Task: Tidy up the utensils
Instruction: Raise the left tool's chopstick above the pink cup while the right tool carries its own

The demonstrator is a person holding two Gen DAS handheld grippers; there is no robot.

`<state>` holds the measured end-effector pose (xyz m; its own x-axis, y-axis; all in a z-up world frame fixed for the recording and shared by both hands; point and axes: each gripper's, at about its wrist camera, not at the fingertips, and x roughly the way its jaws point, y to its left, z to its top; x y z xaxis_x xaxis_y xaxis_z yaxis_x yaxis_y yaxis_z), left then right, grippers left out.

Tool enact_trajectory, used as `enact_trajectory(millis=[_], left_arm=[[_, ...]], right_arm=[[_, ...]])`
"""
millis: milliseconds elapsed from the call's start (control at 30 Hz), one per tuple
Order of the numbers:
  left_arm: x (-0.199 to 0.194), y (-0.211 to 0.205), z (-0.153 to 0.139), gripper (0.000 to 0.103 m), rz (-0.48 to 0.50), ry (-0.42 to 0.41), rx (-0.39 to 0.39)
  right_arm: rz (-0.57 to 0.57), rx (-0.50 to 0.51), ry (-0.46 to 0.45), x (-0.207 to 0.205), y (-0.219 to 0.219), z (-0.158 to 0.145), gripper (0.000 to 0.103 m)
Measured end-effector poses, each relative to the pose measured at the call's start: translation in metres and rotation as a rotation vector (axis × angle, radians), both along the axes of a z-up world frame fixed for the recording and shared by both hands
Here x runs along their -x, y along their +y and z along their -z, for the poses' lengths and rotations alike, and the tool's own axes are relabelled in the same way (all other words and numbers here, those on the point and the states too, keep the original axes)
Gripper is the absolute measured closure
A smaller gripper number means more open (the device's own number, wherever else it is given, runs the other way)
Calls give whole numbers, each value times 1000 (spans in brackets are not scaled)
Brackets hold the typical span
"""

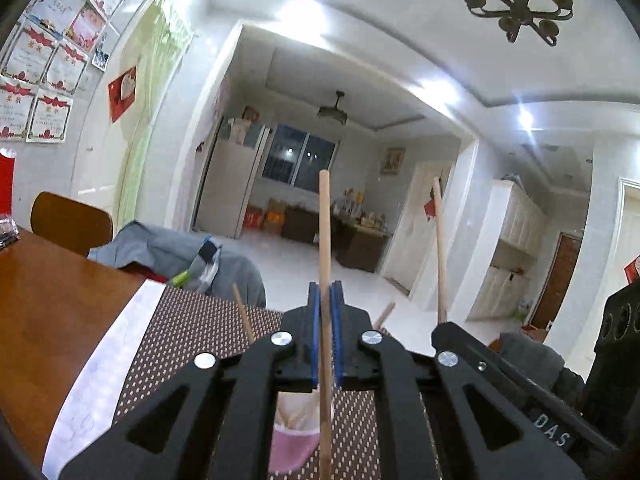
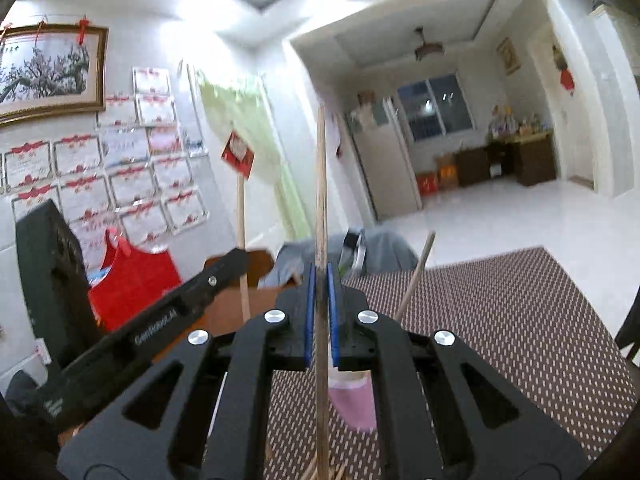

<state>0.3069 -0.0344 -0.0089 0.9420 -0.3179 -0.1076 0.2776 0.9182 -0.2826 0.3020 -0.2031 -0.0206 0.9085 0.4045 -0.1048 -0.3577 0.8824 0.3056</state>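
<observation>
Pink cup [image 1: 290, 444] mostly hidden behind left hand-held gripper [image 1: 325, 300]; base cut off.

- brown dotted placemat [image 2: 500, 320] covers the near part of the wooden tabletop [image 1: 48, 292]
- grey jacket [image 1: 160, 252] heaped at the tabletop's far edge, wooden chair back [image 1: 68, 220] just left of it
- rows of red-trimmed certificates [image 2: 120, 176] on the left wall, with a framed blossom painting [image 2: 44, 72] above them
- red bag [image 2: 136, 276] low on the left
- dark chandelier [image 1: 520, 0] overhead
- far room has a night-dark window [image 1: 300, 160] and a ceiling fan [image 2: 428, 46]
</observation>
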Motion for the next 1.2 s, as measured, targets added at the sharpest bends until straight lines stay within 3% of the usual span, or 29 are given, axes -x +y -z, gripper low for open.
enact_trajectory(millis=[367,700,967,1200], left_arm=[[-33,-5,7,97,-54,-139,30],[-57,2,22,97,-125,-202,48],[-76,-2,36,97,-152,-192,9],[-83,-7,46,97,-148,-119,-33]], right_arm=[[92,-90,-94,-41,3,16,97],[153,-140,-131,-65,3,35,97],[165,-118,-155,-73,7,42,96],[165,-124,-162,-70,7,44,96]])
